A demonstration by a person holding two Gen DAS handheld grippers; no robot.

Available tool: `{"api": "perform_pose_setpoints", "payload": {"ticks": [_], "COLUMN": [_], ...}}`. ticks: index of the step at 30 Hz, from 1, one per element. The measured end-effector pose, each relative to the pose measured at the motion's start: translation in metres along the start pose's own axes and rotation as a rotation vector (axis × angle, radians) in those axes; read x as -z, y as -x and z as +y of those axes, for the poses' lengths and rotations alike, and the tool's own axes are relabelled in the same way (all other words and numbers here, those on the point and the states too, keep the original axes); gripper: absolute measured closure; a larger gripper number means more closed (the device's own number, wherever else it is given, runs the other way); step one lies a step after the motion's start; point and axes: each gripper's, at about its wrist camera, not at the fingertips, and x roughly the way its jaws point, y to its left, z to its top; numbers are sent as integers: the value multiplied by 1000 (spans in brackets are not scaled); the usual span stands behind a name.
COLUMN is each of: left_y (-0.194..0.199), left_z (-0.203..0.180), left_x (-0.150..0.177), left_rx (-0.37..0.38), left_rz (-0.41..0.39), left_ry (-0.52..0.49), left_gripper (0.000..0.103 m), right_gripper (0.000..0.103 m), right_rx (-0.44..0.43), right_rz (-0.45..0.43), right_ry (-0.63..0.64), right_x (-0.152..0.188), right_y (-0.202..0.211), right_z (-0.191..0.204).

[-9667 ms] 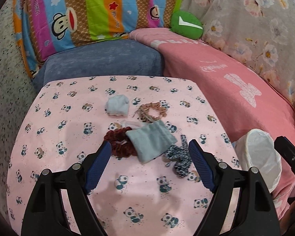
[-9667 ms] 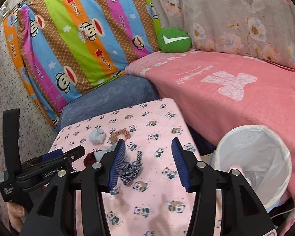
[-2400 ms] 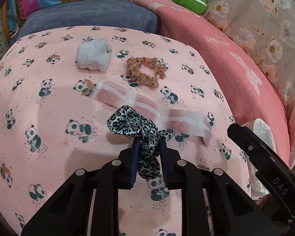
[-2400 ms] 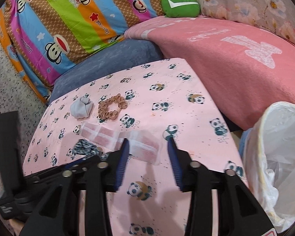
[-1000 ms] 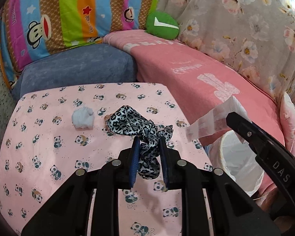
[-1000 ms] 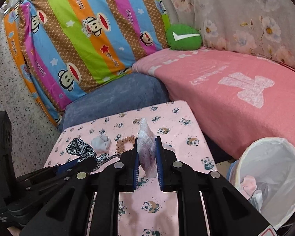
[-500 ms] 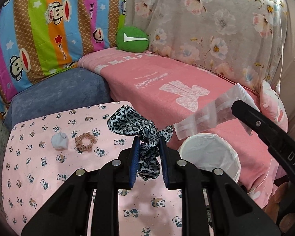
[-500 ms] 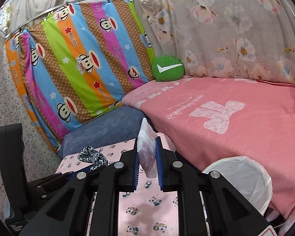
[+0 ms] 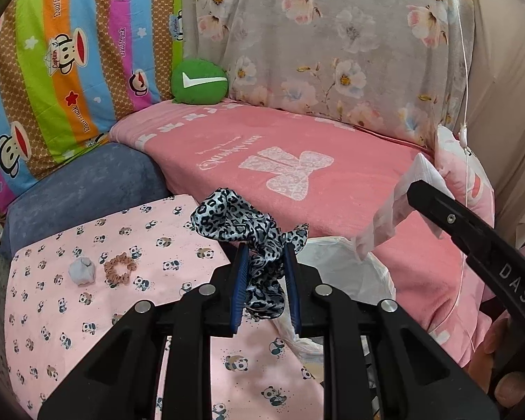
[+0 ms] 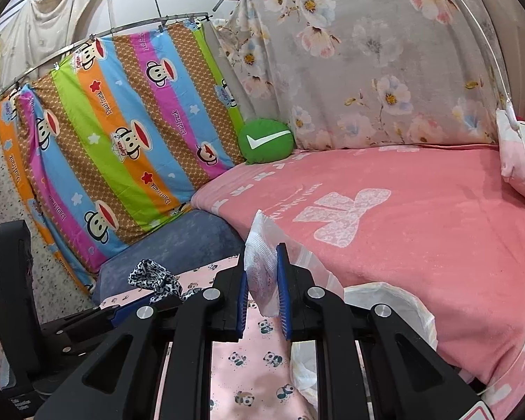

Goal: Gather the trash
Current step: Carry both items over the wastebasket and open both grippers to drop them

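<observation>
The left gripper [image 9: 265, 281] squeezed the spotted scrunchie [image 9: 243, 231]. The right gripper [image 10: 262, 290] squeezed a see-through wrapper [image 10: 260, 269]. Both hung near the white bin [image 9: 350, 273], on the right. Next, each probably needed to let go over it.

— What do you see behind the table?

— You see a pink blanket [image 9: 297, 161] beside a blue cushion [image 9: 84, 185]. A green round pillow [image 10: 266, 141] lies on the blanket, against the striped monkey sheet [image 10: 122, 133] and the flowered curtain [image 10: 367, 52].
</observation>
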Motion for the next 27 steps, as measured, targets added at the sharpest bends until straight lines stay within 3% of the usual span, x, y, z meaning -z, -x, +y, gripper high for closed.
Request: {"api": "perform_pose_setpoints", "payload": {"ticks": [27], "left_y": [-48], "left_z": [-69], "left_x": [-1], "left_rx": [60], "left_rz": [91], "left_ry": [-104], "left_gripper": [83], "right_gripper": [88], "right_rx": [82], "right_rz": [31], "right_ry": [-73], "right_x": [6], "right_y": [0], "right_z": [-77]}}
